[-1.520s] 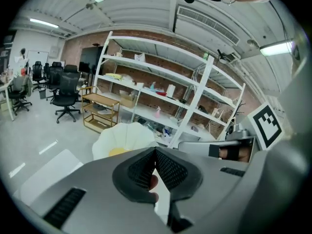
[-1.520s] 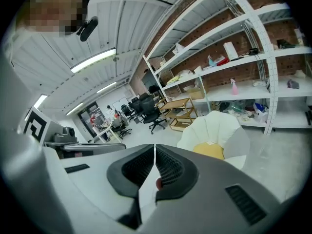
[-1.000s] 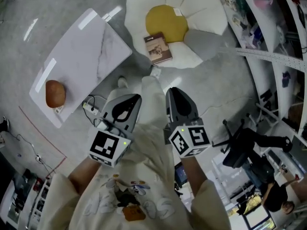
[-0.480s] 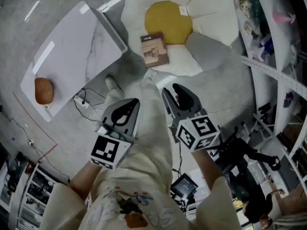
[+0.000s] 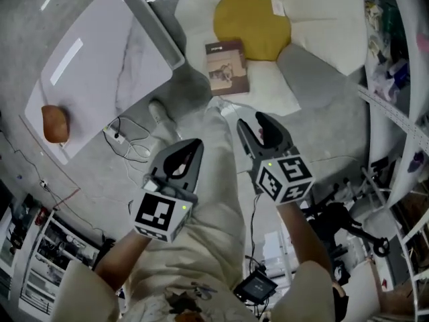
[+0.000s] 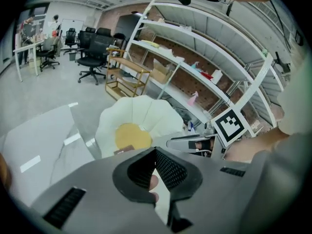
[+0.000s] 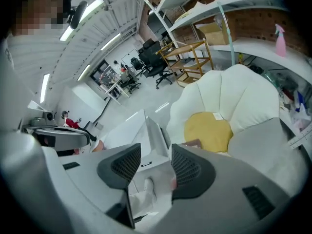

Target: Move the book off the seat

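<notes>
book [image 5: 226,66] flat on flower seat [image 5: 322,15]

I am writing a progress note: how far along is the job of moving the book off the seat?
Done: nothing yet; the book lies on the seat. In hand: the right gripper, short of the book, is opening its jaws, empty; the left gripper is shut, empty. To do: reach, grip and lift the book away.

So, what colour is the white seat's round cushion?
The round cushion is mustard yellow, clearest in head view.
</notes>
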Action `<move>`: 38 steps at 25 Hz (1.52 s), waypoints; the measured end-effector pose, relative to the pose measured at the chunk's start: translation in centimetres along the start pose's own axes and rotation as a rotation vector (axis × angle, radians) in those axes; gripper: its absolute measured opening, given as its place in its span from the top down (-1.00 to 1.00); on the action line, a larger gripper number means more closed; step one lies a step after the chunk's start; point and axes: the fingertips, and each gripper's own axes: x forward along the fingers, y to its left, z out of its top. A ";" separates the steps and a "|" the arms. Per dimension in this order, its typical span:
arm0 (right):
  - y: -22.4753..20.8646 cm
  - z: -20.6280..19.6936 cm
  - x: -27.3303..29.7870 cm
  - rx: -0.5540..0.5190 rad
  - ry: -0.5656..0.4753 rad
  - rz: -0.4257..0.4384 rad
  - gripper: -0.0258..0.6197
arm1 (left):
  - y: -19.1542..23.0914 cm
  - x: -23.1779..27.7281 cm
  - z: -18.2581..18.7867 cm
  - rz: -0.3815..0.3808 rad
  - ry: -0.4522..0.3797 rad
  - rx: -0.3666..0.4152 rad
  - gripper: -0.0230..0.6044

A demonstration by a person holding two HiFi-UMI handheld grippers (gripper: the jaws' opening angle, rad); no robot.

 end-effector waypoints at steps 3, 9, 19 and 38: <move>-1.7 -1.3 2.7 0.015 0.025 0.014 0.32 | 1.2 2.3 -2.0 0.008 0.026 -0.045 0.93; -7.1 -4.4 7.7 0.119 0.015 -0.046 0.28 | 3.6 7.1 -5.4 0.058 0.078 -0.077 0.93; -12.8 -9.0 13.2 0.185 0.060 -0.027 0.20 | 4.4 13.7 -8.7 -0.003 0.129 -0.095 0.91; -22.5 -10.7 25.3 0.149 0.198 0.164 0.20 | 9.0 24.8 -12.8 0.062 0.170 -0.168 0.85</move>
